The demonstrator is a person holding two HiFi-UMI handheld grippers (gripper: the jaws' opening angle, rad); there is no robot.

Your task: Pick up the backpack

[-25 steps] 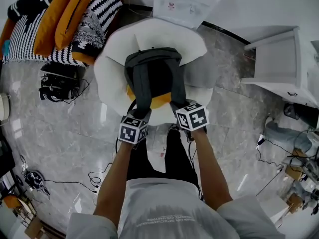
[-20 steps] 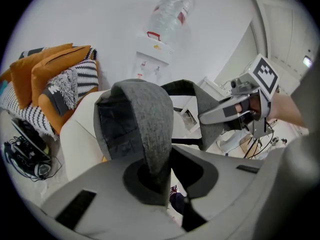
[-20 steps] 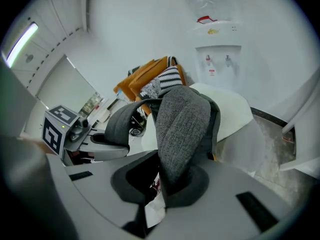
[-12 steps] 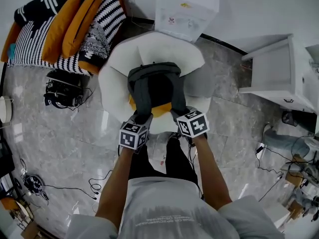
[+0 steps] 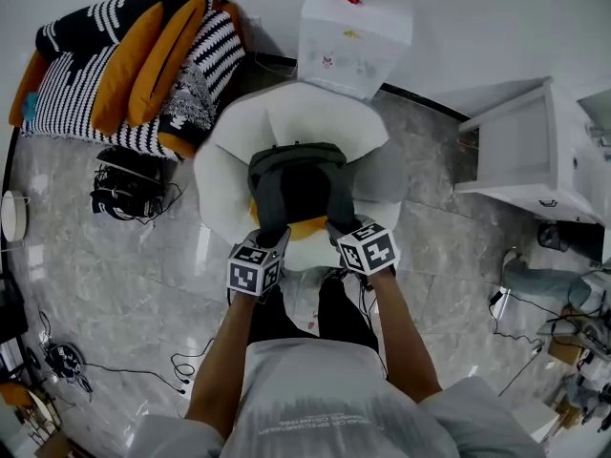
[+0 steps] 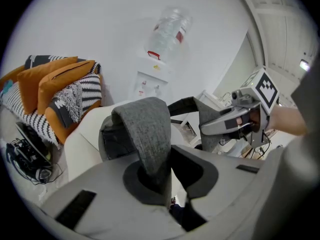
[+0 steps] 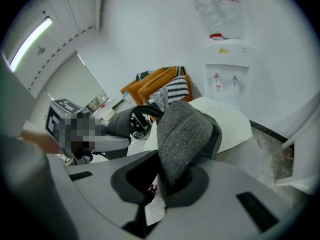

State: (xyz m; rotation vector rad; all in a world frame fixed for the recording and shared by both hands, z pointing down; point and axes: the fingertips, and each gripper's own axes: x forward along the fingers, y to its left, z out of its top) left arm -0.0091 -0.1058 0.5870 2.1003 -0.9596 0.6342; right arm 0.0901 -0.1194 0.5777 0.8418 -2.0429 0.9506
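Grey shoulder straps (image 6: 145, 129) sit pinched, one in the left tool (image 5: 268, 239), one in the right tool (image 5: 337, 227); raise both evenly so the backpack (image 5: 296, 175) clears the white chair (image 5: 224, 151) without tilting.

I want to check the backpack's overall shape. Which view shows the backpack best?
The head view: the whole backpack shows against the white chair. The left gripper view shows mainly one grey strap clamped in its jaws, the right gripper view the other strap.

Lounge-like corner of a lab or office, marble floor (image 5: 124, 265), white chair (image 5: 315, 117) ahead of left gripper (image 5: 269, 238) and right gripper (image 5: 336, 229), water dispenser (image 5: 353, 36) beyond, cushions (image 5: 143, 65) far left, white cabinet (image 5: 520, 151) right, tangled black gear (image 5: 124, 189) left on the floor
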